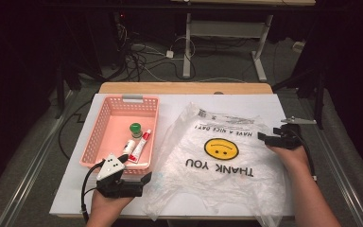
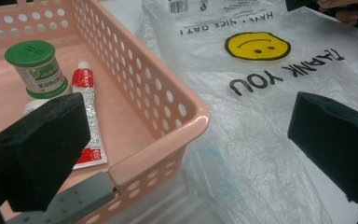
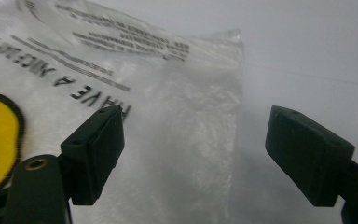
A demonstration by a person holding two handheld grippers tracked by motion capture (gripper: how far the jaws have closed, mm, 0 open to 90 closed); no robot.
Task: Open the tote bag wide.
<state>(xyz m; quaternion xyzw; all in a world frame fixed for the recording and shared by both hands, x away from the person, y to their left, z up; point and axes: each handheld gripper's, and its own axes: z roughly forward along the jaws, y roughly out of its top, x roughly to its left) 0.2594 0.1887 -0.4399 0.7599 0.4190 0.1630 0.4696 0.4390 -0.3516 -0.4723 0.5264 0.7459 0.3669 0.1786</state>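
the clear plastic bag (image 1: 222, 161) with a yellow smiley lies flat on the white table (image 1: 264, 101), just beside the pink basket (image 1: 99, 130). the right gripper (image 3: 193, 149) hovers over the bag's far right edge, jaws spread wide with nothing clamped. the left gripper (image 2: 186, 154) sits at the basket's near corner, jaws apart, holding nothing.

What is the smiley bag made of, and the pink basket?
The smiley bag looks like thin, see-through plastic film: it wrinkles and shines, and the table shows through. The pink basket looks like hard, smooth moulded plastic: glossy rim, neat rows of holes in its walls.
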